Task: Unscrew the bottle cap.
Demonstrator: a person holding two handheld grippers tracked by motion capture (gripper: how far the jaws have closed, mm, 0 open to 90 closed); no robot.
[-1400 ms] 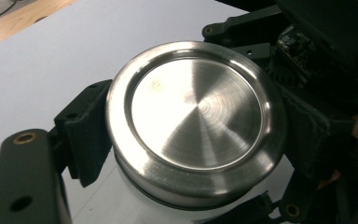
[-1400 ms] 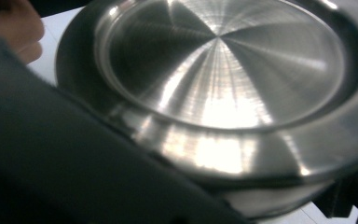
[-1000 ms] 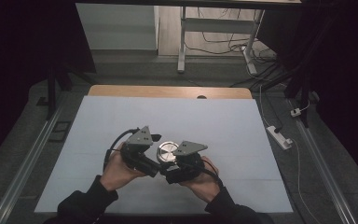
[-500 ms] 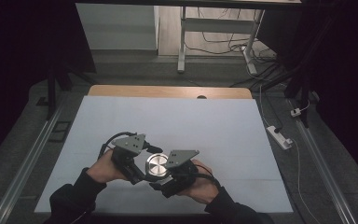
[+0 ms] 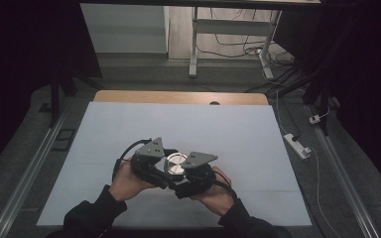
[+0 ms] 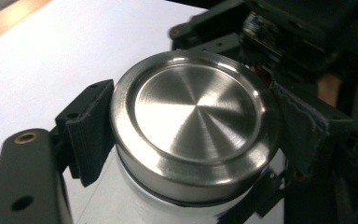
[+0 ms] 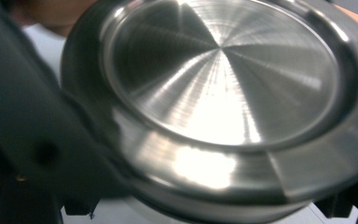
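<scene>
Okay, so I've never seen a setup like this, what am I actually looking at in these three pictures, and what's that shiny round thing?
A person sits at a table covered with a white sheet and holds a hand tool in each hand. Each tool is a gripper with two black jaws, like big tongs.

The wide picture comes from a camera fixed above the table. In it you see the left gripper and the right gripper meeting near the table's front edge.

The two close-ups come from small cameras that ride on the grippers and look along their jaws.

The shiny round thing is a metal lid on a white bottle. The left gripper's jaws have just been closing, and its pads now press on the lid's rim from both sides. The right gripper seems shut on the bottle under the lid, though its close-up is too blurred to show the contact.

Beside the table, a power strip lies on the floor.
</scene>
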